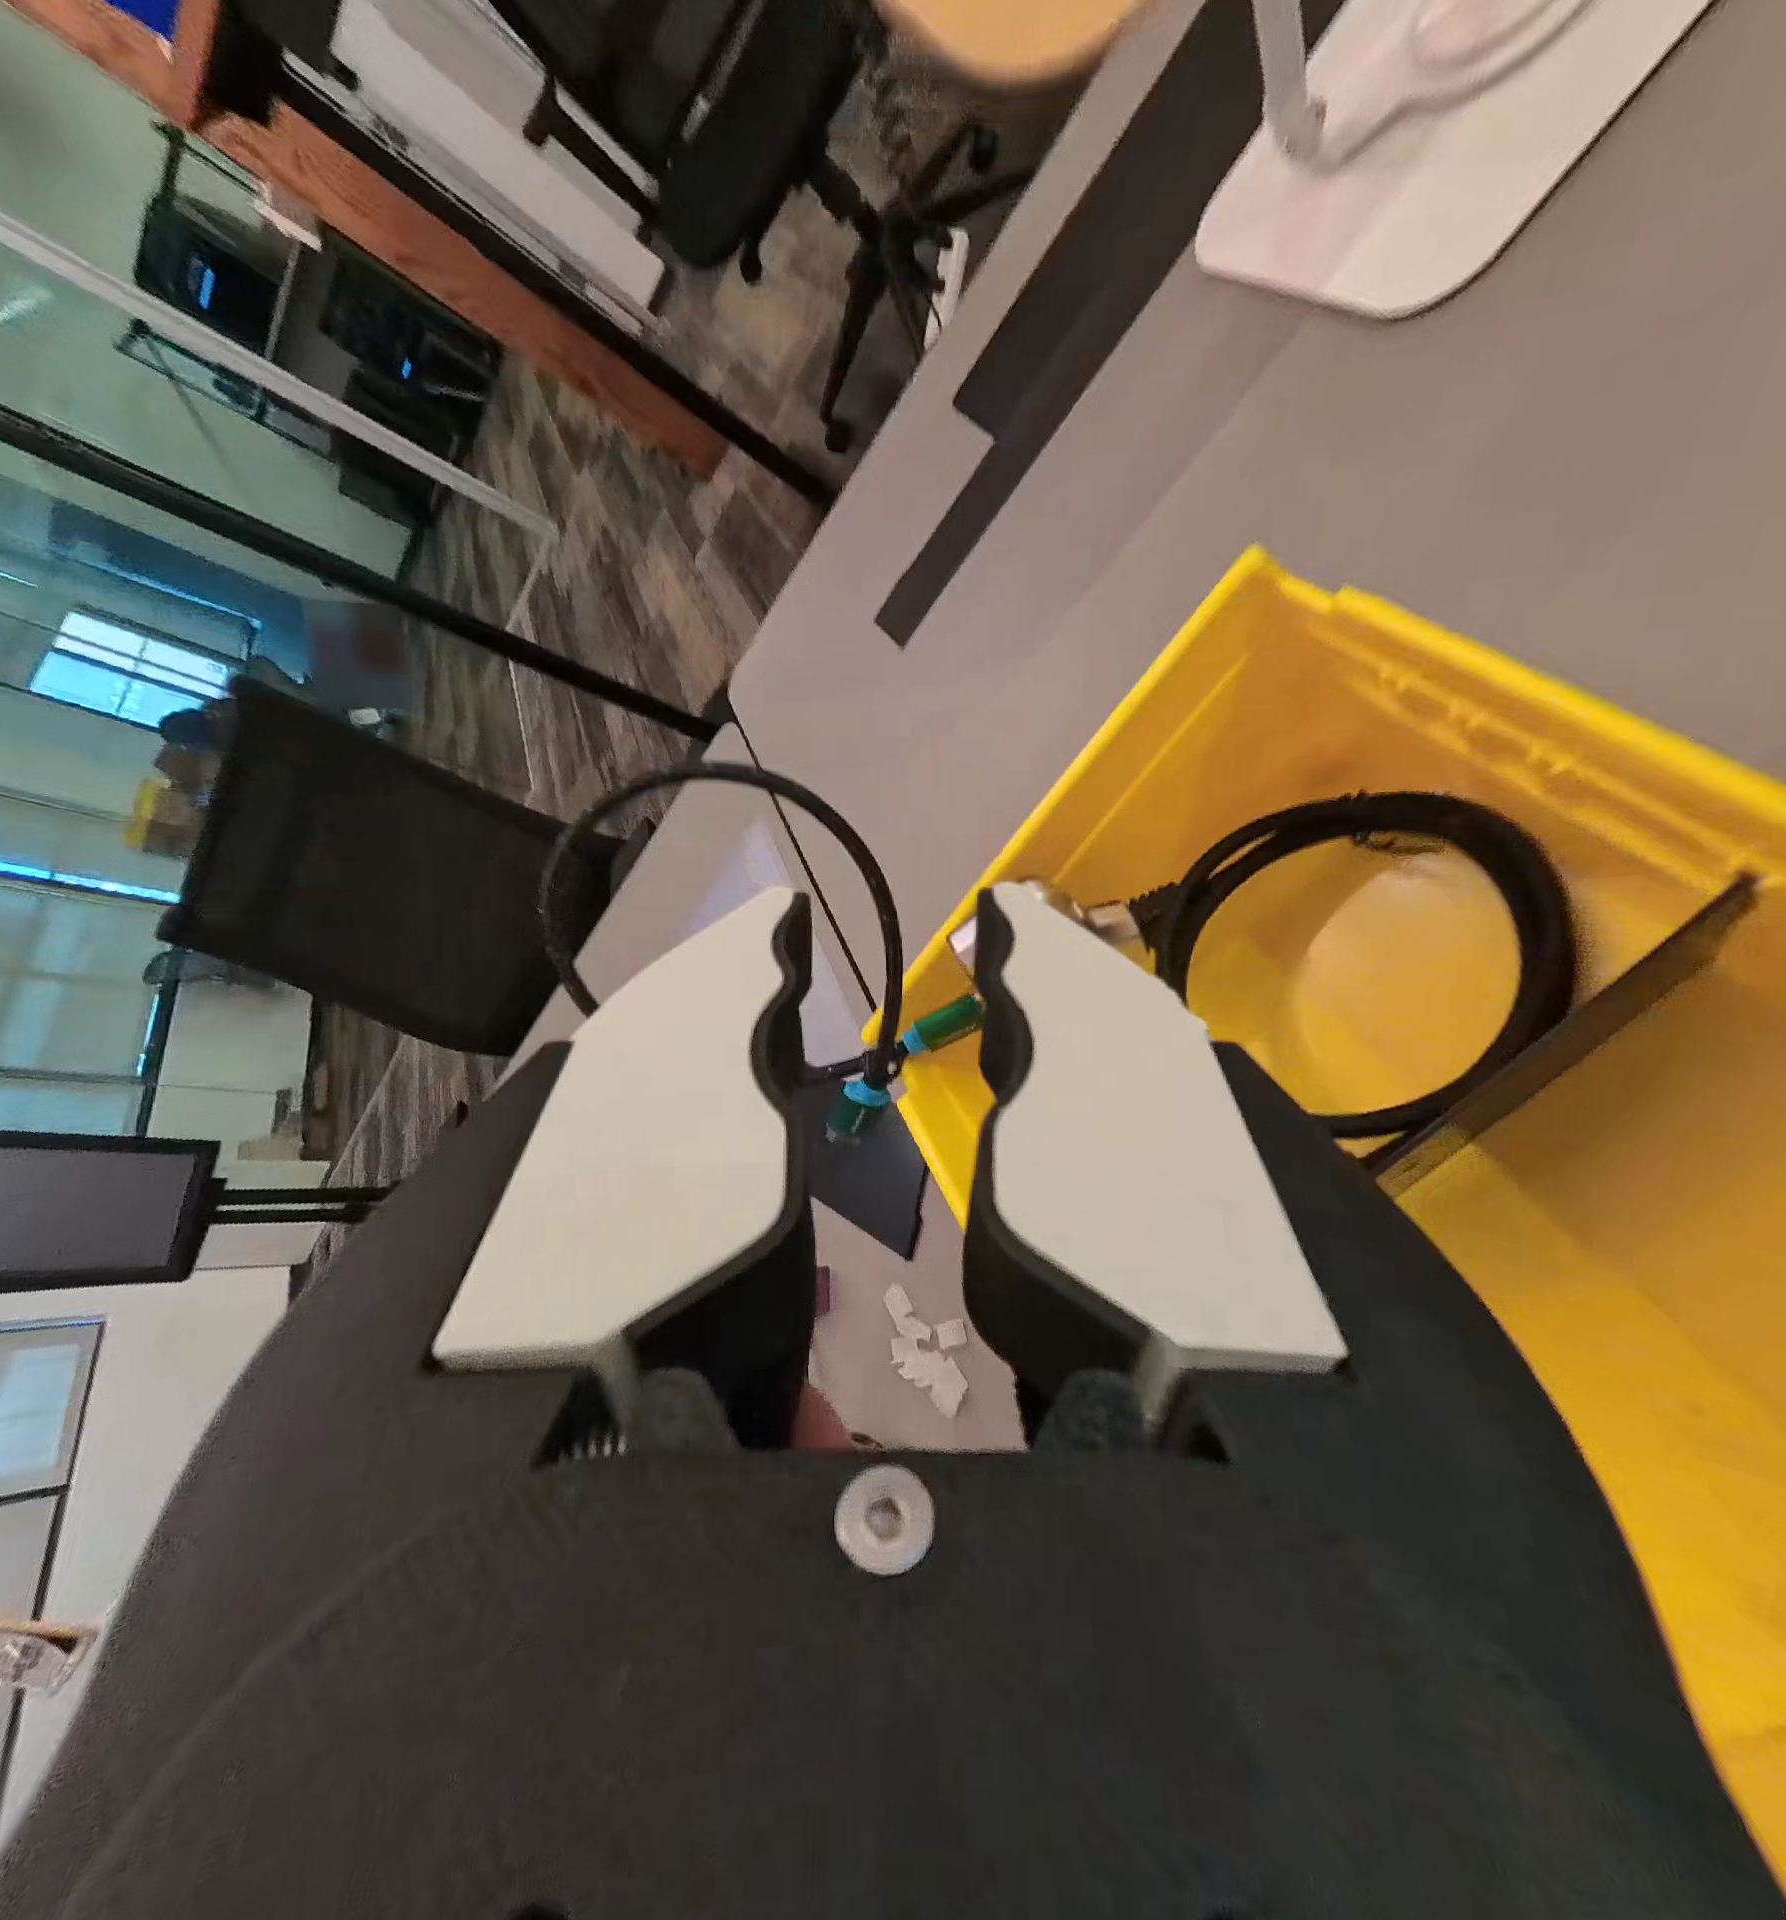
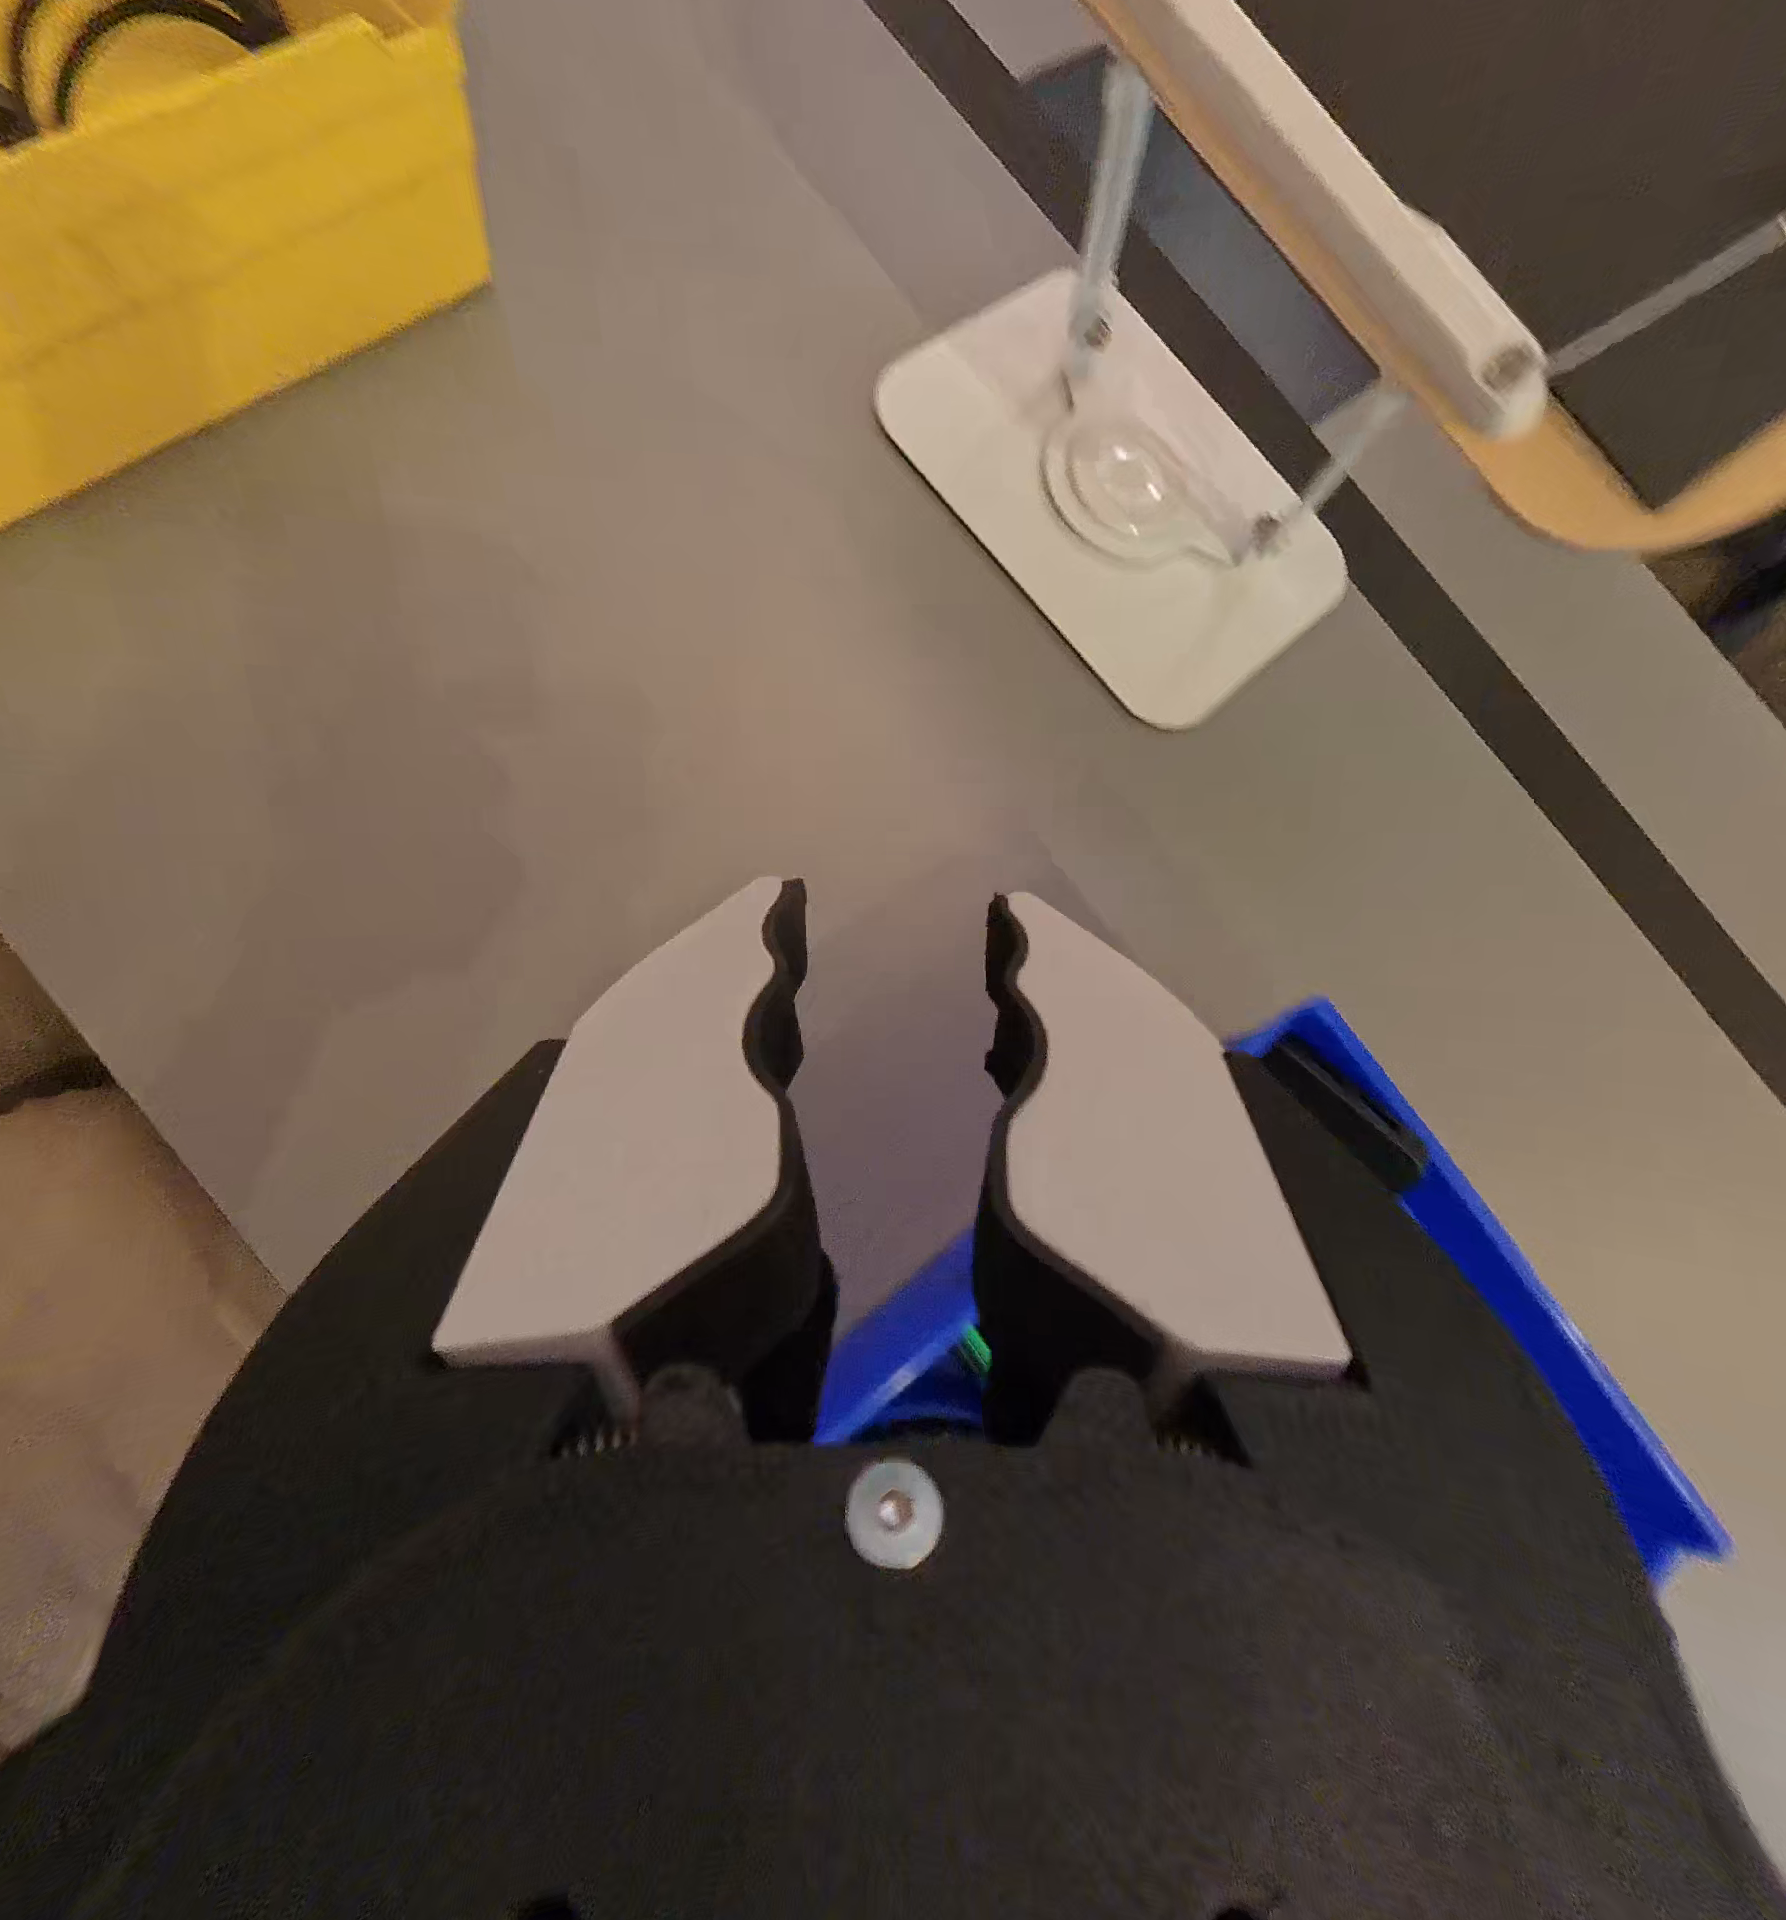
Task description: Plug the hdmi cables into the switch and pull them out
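In the left wrist view my left gripper (image 1: 891, 920) is open and holds nothing. Past its fingertips a thin black cable (image 1: 764, 784) forms a loop and ends in two green plugs (image 1: 856, 1103) beside the corner of a yellow bin (image 1: 1284, 644). A thicker coiled black cable (image 1: 1533, 935) with a metal plug lies inside that bin. In the right wrist view my right gripper (image 2: 894, 914) is open and empty above the bare grey table (image 2: 453, 779). A blue bin (image 2: 1471, 1247) lies under its right finger. I cannot make out the switch.
A white lamp base (image 2: 1107, 499) stands near the table's far edge, with its wooden arm (image 2: 1336, 239) overhead. The yellow bin (image 2: 193, 260) is at the right view's far left. A dark flat piece (image 1: 868, 1184) and white paper scraps (image 1: 925, 1351) lie below the left gripper. Office chairs stand beyond the table. My right fingertips sit around 45 centimetres from my left ones.
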Available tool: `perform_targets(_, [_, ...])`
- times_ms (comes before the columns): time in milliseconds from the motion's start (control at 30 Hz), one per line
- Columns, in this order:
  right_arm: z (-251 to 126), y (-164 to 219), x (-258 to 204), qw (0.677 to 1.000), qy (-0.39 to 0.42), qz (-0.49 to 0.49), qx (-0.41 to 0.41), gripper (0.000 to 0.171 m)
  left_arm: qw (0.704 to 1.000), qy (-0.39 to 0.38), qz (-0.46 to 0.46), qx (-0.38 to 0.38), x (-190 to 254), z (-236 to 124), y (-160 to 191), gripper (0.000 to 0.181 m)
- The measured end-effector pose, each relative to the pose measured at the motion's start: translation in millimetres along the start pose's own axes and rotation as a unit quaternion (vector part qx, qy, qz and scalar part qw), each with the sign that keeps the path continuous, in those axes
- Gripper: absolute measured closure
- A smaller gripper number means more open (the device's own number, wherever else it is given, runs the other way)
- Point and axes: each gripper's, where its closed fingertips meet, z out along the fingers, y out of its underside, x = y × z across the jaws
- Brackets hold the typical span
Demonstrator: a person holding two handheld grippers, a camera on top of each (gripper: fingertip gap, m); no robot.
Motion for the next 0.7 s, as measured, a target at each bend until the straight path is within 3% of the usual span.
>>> perform_targets(267, [32, -29, -81, 0.996, -0.032, -0.045, 0.068, 0.142, 0.993, 0.041, 0.091, -0.07, 23, 60, 37, 0.142])
perform_targets(467, [55, -15, -96, 0.995, -0.055, -0.039, 0.077, 0.144, 0.955, 0.128, 0.214, -0.16, 43, 100, 73, 0.133])
perform_targets(567, [69, -6, -96, 0.995, -0.062, -0.04, 0.066, 0.144, 0.937, 0.127, 0.26, -0.196, 38, 117, 93, 0.133])
perform_targets(700, [76, -2, -96, 0.995, -0.062, -0.043, 0.069, 0.145, 0.934, 0.11, 0.283, -0.188, 39, 125, 97, 0.131])
